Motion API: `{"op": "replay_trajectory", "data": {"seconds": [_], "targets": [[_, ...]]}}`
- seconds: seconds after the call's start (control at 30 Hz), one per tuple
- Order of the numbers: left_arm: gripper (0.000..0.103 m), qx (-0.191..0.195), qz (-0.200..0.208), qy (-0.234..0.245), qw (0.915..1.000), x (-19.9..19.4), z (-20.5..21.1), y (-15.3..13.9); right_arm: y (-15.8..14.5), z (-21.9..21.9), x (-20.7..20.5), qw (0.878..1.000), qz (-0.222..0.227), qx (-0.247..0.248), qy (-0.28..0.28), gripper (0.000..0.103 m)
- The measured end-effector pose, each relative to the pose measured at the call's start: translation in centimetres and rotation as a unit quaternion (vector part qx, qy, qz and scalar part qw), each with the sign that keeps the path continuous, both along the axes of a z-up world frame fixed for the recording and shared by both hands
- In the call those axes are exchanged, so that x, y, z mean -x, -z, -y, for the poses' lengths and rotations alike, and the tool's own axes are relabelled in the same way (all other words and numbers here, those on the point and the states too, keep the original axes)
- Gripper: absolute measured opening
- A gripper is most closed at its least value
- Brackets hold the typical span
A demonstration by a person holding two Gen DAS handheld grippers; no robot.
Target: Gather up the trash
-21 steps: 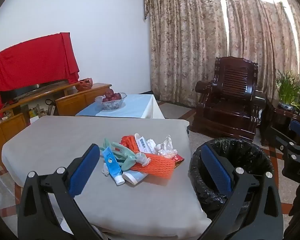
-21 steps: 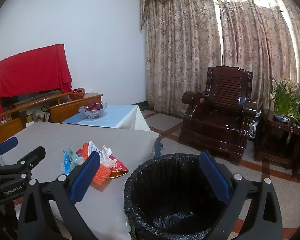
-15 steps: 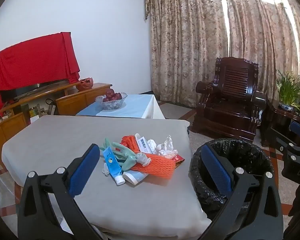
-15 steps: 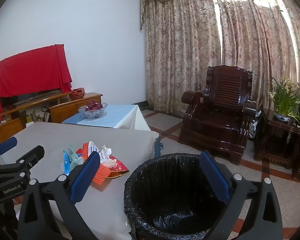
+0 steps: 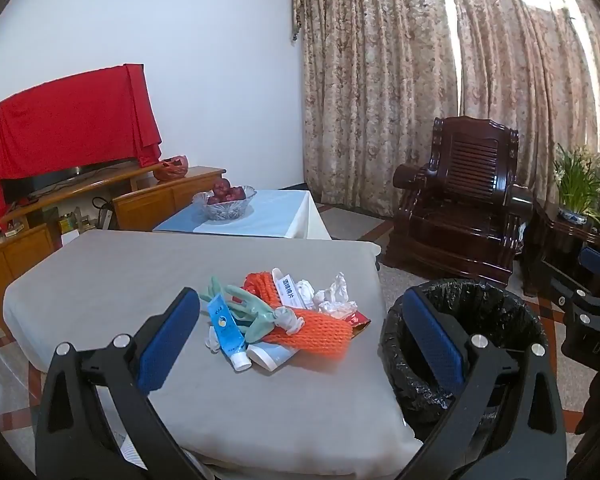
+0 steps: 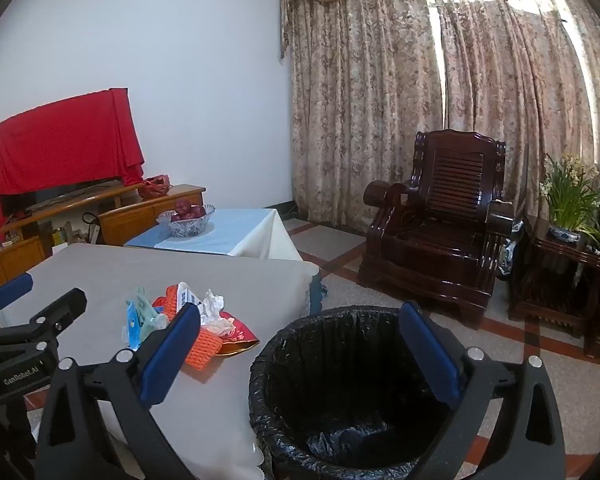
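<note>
A pile of trash lies on the grey table point(image 5: 100, 272): an orange foam net point(image 5: 316, 326), a blue tube point(image 5: 226, 322), a white tube point(image 5: 266, 354), a green glove point(image 5: 256, 312), crumpled tissues point(image 5: 336, 300) and a red wrapper point(image 5: 360, 318). The pile also shows in the right wrist view point(image 6: 192, 320). A black-lined trash bin point(image 6: 352, 384) stands on the floor at the table's right edge, also in the left wrist view point(image 5: 464, 332). My left gripper point(image 5: 300, 340) is open and empty, short of the pile. My right gripper point(image 6: 300, 356) is open and empty above the bin's near rim.
A glass fruit bowl point(image 5: 224, 200) sits on a blue-clothed low table behind. A dark wooden armchair point(image 5: 456, 200) and a plant on a side table point(image 5: 580, 192) stand at the right. A wooden cabinet with a red-draped screen point(image 5: 72, 132) lines the left wall.
Both views have shifted only slightly. The trash and the bin have not moved, and both grippers stay open.
</note>
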State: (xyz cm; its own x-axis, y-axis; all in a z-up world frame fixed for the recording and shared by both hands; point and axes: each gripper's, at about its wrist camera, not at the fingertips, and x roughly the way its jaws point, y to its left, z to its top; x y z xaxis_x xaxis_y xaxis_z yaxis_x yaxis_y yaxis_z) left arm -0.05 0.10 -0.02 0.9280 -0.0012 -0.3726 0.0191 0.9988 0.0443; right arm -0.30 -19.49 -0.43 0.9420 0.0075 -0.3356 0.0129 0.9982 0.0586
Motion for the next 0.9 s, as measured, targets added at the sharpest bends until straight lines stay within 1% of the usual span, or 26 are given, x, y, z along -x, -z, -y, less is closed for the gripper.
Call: {"op": "replay_trajectory", "data": {"seconds": [0.2, 0.23, 0.53, 0.57, 0.83, 0.9], "targets": [[0.098, -0.002, -0.001, 0.0, 1.0, -0.2, 0.2, 0.1, 0.0, 0.0, 0.0, 1.0, 0.0, 0.0, 0.0, 0.097], [0.098, 0.001, 0.001, -0.001, 1.0, -0.3, -0.6, -0.4, 0.0, 0.0, 0.0, 1.0, 0.0, 0.0, 0.0, 0.097], [0.098, 0.0, 0.001, -0.001, 1.0, -0.9, -1.4, -0.8, 0.0, 0.0, 0.0, 1.0, -0.001, 0.0, -0.001, 0.097], [0.098, 0.001, 0.002, -0.001, 1.0, -0.3, -0.6, -0.3, 0.0, 0.0, 0.0, 1.0, -0.001, 0.0, -0.001, 0.097], [0.098, 0.001, 0.001, -0.001, 1.0, -0.8, -1.3, -0.7, 0.1, 0.0, 0.0, 1.0, -0.001, 0.0, -0.001, 0.097], [0.098, 0.001, 0.001, -0.001, 1.0, -0.3, -0.6, -0.3, 0.1, 0.0, 0.0, 1.0, -0.001, -0.001, -0.001, 0.097]]}}
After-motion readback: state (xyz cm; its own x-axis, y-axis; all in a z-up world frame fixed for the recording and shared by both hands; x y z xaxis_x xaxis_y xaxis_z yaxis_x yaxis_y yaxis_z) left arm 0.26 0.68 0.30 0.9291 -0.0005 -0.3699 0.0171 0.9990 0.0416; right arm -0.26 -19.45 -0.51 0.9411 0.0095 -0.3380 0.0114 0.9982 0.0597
